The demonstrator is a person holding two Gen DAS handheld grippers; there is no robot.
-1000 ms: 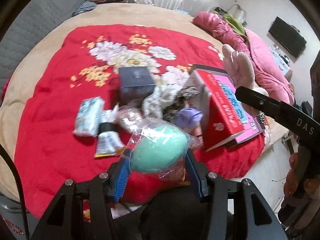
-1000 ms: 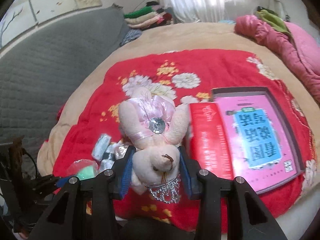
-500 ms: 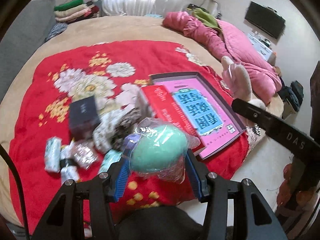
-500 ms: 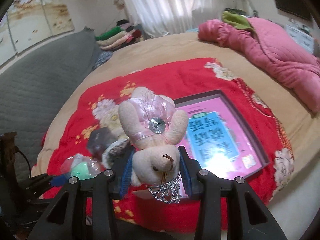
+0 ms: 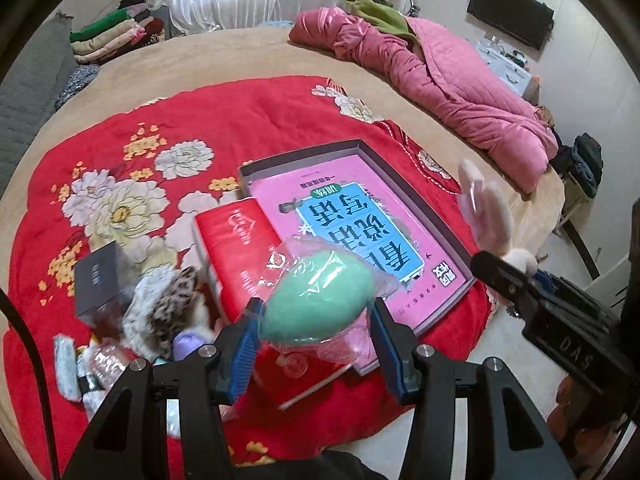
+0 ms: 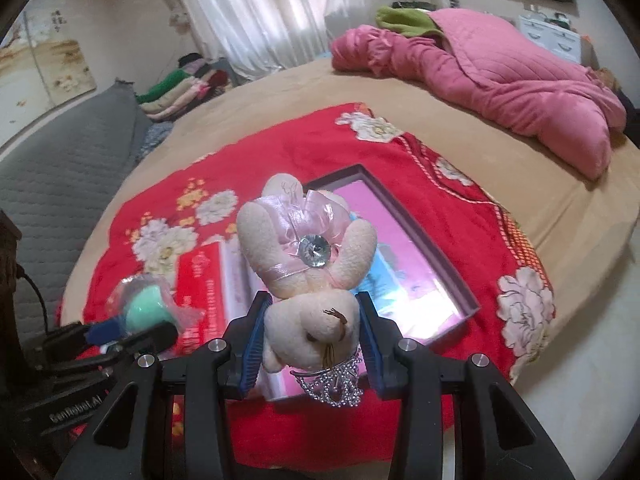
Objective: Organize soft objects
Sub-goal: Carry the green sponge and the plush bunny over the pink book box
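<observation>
The left tongs [image 5: 316, 344] are closed partway around a green egg-shaped sponge [image 5: 318, 307] in clear wrapping, held above the red flowered blanket [image 5: 240, 116] on the bed. The right tongs [image 6: 312, 340] clamp the head of a cream plush rabbit [image 6: 308, 264], upside down, over the shallow grey box [image 6: 436, 252]. That box holds a pink book [image 5: 360, 224]; a red book [image 5: 236, 256] lies just beside it.

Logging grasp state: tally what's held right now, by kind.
Plush toys: 1, the pink bunny in the right gripper.
Bagged sponges: 1, the green egg sponge in the left gripper.
Total: 2
</observation>
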